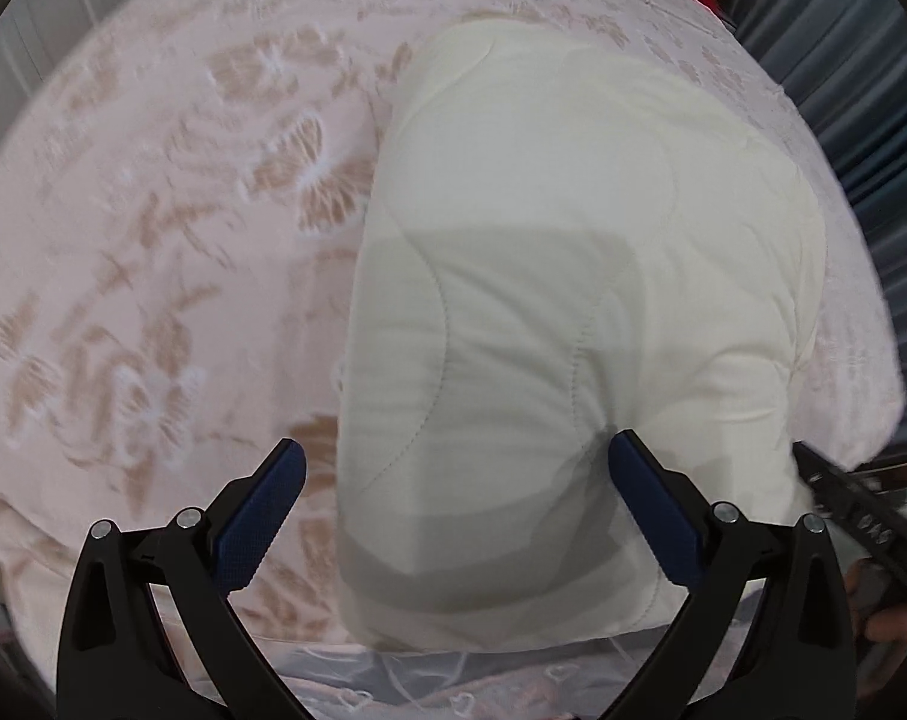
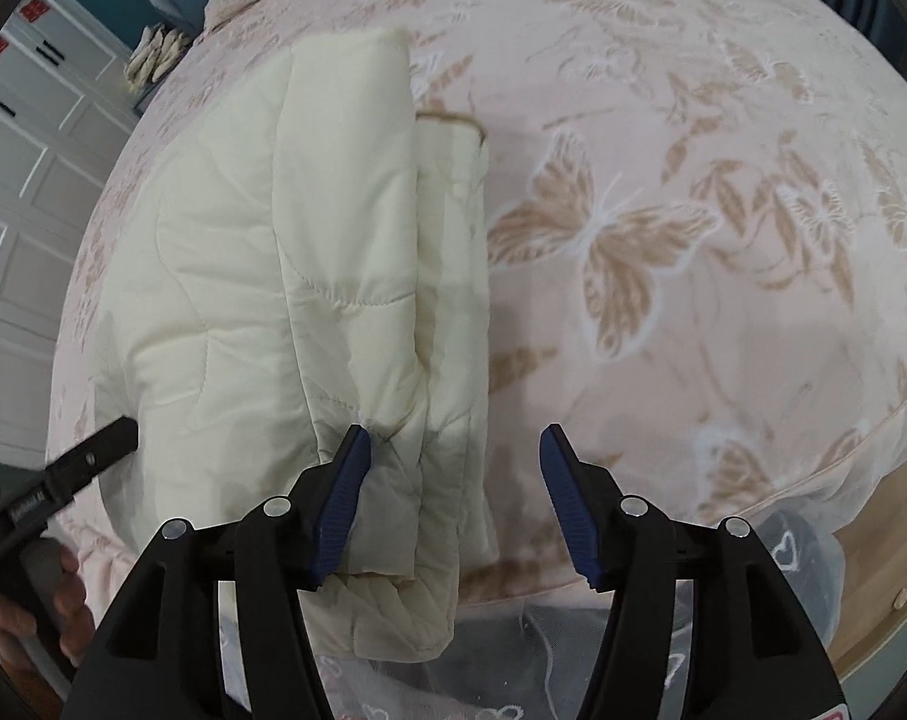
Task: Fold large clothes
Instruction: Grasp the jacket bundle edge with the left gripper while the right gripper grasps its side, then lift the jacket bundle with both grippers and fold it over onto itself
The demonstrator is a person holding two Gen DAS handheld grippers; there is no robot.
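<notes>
A cream quilted jacket (image 1: 573, 276) lies folded into a thick bundle on a pink bedspread (image 1: 153, 240) patterned with butterflies. My left gripper (image 1: 456, 480) hovers open over the jacket's near end. Its left pad is above the bedspread and its right pad above the jacket. In the right wrist view the jacket (image 2: 261, 264) shows its stacked folded edges. My right gripper (image 2: 453, 474) stands open over the jacket's near right corner, the left pad (image 2: 342, 498) close against the fabric and the right pad over the bedspread (image 2: 693, 360). Neither pair of pads presses on the cloth.
The bed's near edge, with a sheer lace skirt (image 2: 573, 648) and wooden frame (image 2: 873, 570), runs below the grippers. White cabinet doors (image 2: 21, 168) stand to the left, blue curtains (image 1: 873, 120) to the right. A hand (image 2: 63, 594) holds the left gripper's handle (image 2: 63, 474).
</notes>
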